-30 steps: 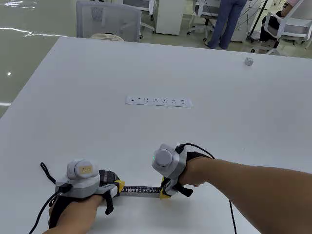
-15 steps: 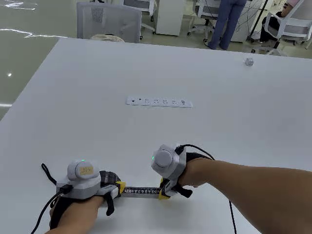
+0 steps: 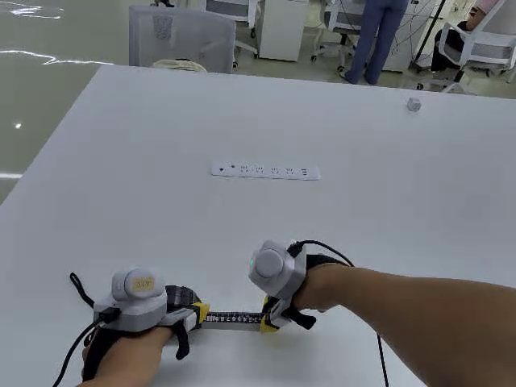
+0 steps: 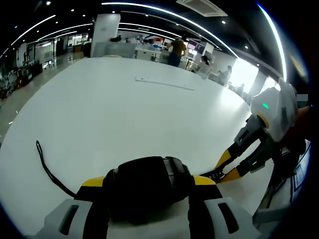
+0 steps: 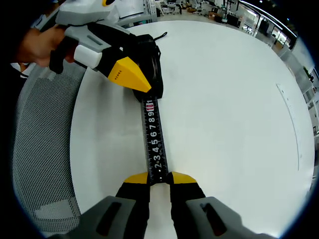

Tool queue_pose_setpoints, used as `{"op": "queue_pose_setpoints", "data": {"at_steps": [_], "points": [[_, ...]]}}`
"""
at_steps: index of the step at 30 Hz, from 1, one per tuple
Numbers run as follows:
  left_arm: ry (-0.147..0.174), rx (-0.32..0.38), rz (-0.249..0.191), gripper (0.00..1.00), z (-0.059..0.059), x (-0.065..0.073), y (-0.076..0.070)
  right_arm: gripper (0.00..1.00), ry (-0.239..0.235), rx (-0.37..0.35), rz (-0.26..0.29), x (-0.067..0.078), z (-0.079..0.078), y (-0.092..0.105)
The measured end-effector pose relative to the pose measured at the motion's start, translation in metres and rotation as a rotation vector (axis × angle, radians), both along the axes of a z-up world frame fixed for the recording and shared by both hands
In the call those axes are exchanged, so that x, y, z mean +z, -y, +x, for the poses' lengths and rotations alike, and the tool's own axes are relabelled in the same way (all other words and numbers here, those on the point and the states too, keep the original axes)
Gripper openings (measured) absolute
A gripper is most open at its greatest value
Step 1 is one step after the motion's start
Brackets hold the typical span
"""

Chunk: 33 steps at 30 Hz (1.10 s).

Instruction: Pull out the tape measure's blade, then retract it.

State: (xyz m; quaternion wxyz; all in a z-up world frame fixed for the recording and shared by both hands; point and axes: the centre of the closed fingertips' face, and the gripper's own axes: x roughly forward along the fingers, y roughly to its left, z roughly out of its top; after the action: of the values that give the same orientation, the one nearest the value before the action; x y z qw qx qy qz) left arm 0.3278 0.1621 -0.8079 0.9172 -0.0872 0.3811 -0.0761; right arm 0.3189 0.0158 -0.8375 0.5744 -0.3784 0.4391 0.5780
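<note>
We saw bright, even light on the table (image 3: 161, 210); glare streaked the floor (image 3: 36, 55); ceiling strips (image 4: 149, 7) bowed in the left gripper view; shadows were faint.

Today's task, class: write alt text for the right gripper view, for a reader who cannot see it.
The right gripper pinches the tip of the tape measure's blade, whose numbered strip runs across the white table to the black case, clamped by the left gripper.

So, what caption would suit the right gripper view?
Right gripper pinches the end of the blade, pulled from the tape measure case clamped in the left gripper.
</note>
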Motion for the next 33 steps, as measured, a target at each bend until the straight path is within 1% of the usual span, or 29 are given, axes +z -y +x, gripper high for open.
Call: {"op": "queue_pose_setpoints", "data": {"at_steps": [8,13,33], "points": [[0.001,0.000,-0.001,0.61,0.000,0.000,0.000,0.14,0.001,-0.012,0.002,-0.001,0.000,-0.003],[0.002,0.000,0.000,0.61,0.000,0.000,0.000,0.14,0.010,0.000,0.005,-0.001,0.000,-0.006],[0.003,0.000,-0.009,0.61,0.000,0.000,0.000,0.14,-0.001,-0.012,0.018,-0.001,-0.001,-0.016]]}}
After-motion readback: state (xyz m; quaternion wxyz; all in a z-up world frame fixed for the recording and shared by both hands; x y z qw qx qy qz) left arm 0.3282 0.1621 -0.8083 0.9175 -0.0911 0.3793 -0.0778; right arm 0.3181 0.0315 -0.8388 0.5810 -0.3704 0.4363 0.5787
